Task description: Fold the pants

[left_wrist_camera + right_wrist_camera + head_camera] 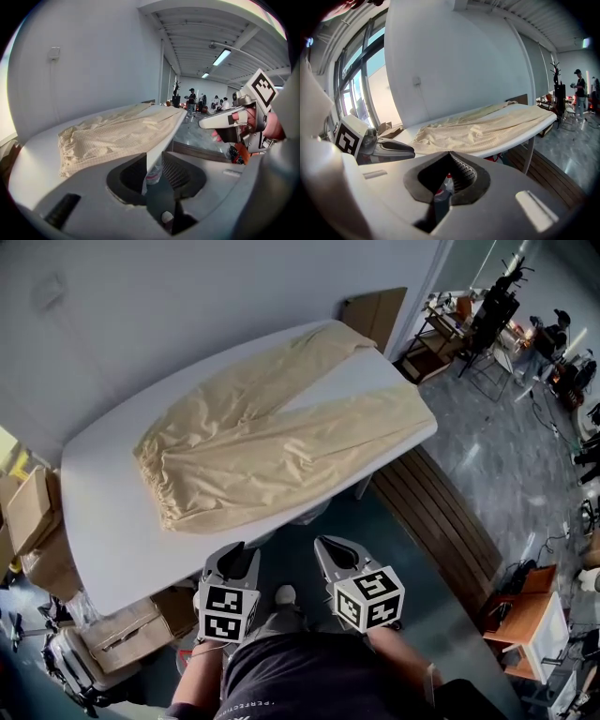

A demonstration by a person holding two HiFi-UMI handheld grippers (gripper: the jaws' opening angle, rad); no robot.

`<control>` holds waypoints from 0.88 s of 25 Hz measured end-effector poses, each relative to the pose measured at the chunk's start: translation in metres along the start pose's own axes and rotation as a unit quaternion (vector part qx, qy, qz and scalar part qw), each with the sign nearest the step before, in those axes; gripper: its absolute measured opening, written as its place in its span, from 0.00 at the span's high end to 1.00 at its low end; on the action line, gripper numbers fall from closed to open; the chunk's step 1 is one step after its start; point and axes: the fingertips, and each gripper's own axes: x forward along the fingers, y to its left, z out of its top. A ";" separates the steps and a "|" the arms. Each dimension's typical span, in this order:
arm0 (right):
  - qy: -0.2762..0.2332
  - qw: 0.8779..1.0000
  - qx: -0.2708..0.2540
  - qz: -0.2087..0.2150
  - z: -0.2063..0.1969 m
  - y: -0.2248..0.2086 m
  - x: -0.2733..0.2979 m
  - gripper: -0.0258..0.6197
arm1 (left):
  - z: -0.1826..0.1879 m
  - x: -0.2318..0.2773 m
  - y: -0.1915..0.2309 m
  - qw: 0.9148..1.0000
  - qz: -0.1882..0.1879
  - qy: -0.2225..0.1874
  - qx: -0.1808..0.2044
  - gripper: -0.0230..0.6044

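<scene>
Off the near edge of the white counter, the left gripper hovers with jaws apart and empty, the right gripper beside it closed on nothing, and beyond them the cream pants lie spread flat on that counter, legs reaching its far end.

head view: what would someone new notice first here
The pale yellow fabric pants catch the eye first. They lie unfolded across the white rounded table, waistband at the left and legs splayed toward the far right corner. Just off the table's near edge hover the left gripper, jaws apart and empty, and the right gripper, jaws together.
</scene>
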 end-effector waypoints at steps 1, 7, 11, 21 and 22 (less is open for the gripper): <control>0.000 1.000 0.000 0.001 0.002 -0.001 0.006 0.96 | 0.001 0.004 0.006 1.000 0.001 0.001 0.001 0.79; 0.016 1.000 -0.006 0.001 0.004 -0.006 0.027 0.96 | -0.002 0.020 0.026 1.000 0.006 0.019 0.003 0.76; 0.009 1.000 -0.006 0.003 0.017 -0.014 0.035 0.96 | -0.005 0.028 0.036 0.999 0.010 0.032 -0.003 0.75; 0.027 0.998 -0.027 0.046 0.046 -0.033 0.068 0.96 | 0.004 0.061 0.060 0.997 0.036 0.058 -0.019 0.69; 0.029 0.998 -0.026 0.047 0.048 -0.038 0.071 0.96 | 0.007 0.067 0.061 0.997 0.034 0.062 -0.015 0.68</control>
